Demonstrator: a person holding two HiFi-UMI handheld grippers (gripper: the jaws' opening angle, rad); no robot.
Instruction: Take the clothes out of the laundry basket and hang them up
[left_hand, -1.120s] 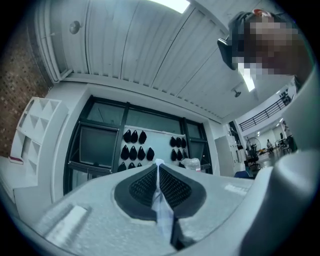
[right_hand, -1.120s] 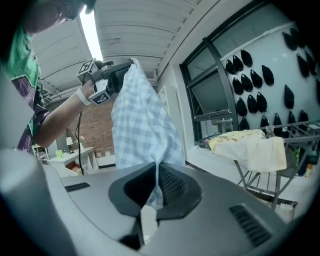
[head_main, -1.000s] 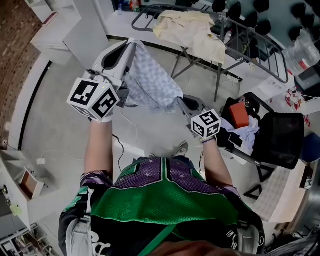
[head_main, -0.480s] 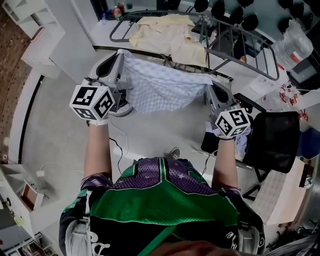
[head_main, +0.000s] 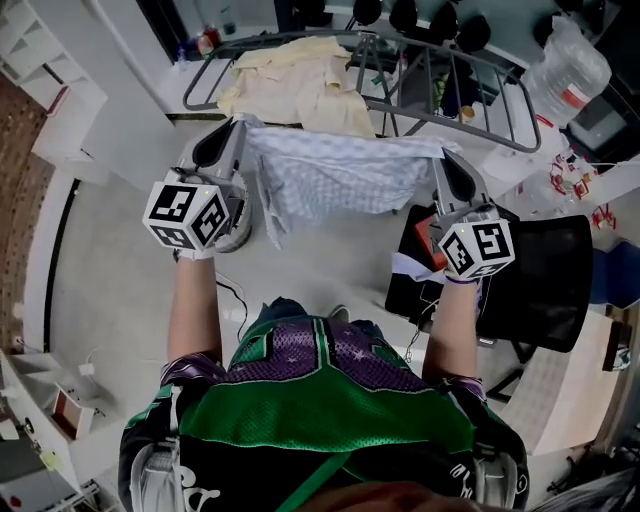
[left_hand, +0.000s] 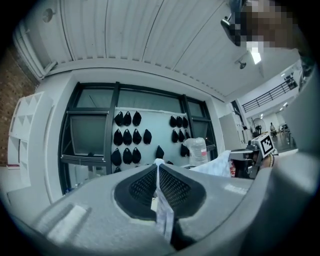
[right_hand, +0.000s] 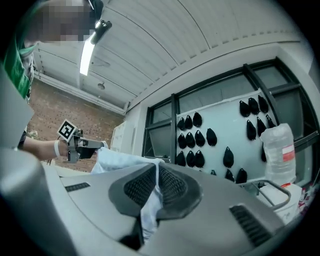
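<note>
Nothing here carries writing I can read: the cubes on both grippers show only black-and-white square markers, the red label on the water jug (head_main: 566, 66) is too small to make out, and a small tag (left_hand: 154, 203) on the cloth looks blank. Both forearms reach forward with the grippers level and held well apart. The left gripper (head_main: 243, 128) has its jaws closed on one top corner of the pale patterned garment (head_main: 340, 178), and the right gripper (head_main: 441, 158) clamps the other, so the garment hangs stretched between them just in front of the drying rack (head_main: 500, 92), where a cream shirt (head_main: 300, 85) lies.
</note>
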